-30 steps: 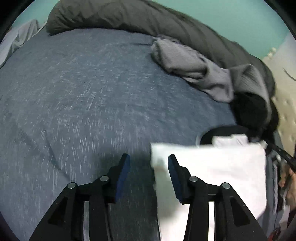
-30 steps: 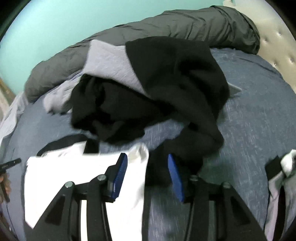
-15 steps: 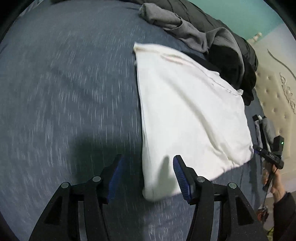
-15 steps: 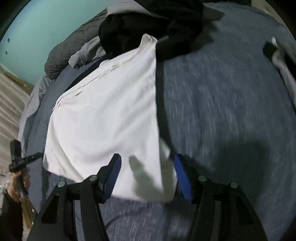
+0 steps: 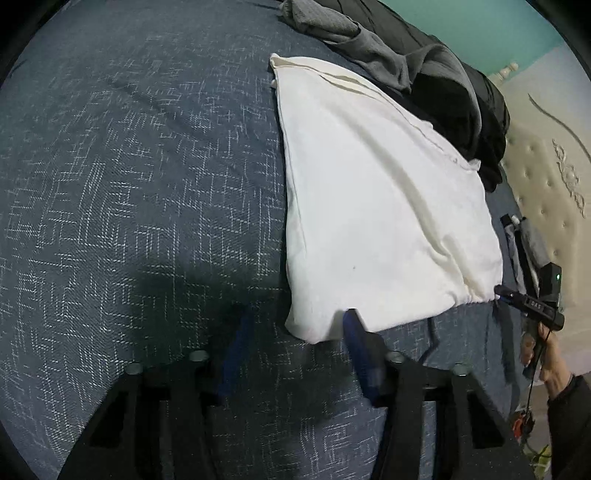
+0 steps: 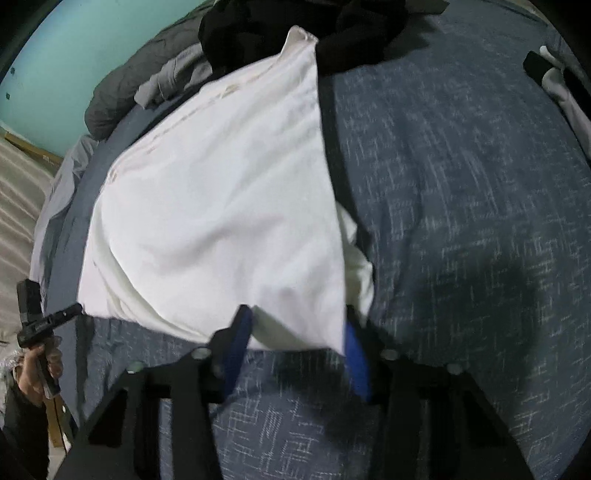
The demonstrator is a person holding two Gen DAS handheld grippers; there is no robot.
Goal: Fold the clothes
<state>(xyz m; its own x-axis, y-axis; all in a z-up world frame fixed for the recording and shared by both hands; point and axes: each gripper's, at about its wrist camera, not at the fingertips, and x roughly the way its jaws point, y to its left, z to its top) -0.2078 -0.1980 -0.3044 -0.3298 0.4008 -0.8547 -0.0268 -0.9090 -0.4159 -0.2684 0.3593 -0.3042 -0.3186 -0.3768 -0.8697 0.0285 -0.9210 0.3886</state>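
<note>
lying folded on blue bedspread (image 5: 147, 184): white garment (image 5: 376, 206).

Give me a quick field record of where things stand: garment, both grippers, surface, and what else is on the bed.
surface: blue-grey bedspread
garment: white garment, lying flat, folded over
left gripper: at the near left corner, jaws just closing, corner between the pads, no clear pinch yet
right gripper: at the near right corner, jaws just closing, cloth edge between the pads, no clear pinch yet
other clothes: grey garment and black garment piled beyond the white one
headboard: cream tufted headboard
</note>
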